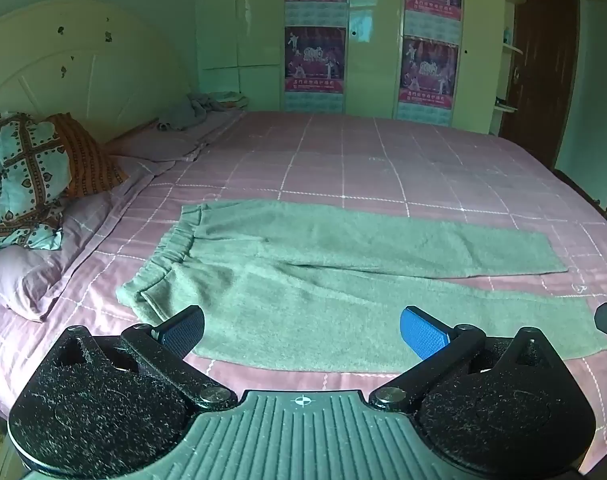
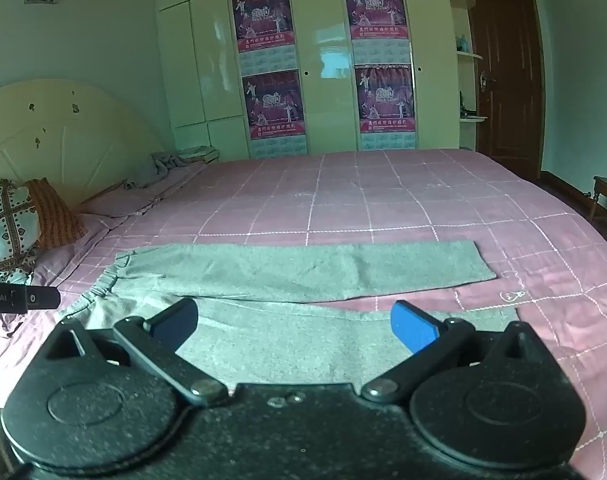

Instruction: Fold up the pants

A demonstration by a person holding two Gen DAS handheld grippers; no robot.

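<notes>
Two grippers, both spread wide with nothing in them: the left gripper [image 1: 302,330] hangs over the waistband half of the pants [image 1: 343,276], the right gripper [image 2: 294,326] nearer the cuffs, probably so each can grab one end of the near leg and flip it over the far one. Grey-green fuzzy pants lie flat on the pink checked bed [image 1: 383,160], waistband toward the pillows [image 1: 31,184], legs splayed slightly apart, nothing folded yet

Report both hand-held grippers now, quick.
Left hand-held gripper: open, empty, above the grey-green fleece pants.
Right hand-held gripper: open, empty, above the same pants.
</notes>
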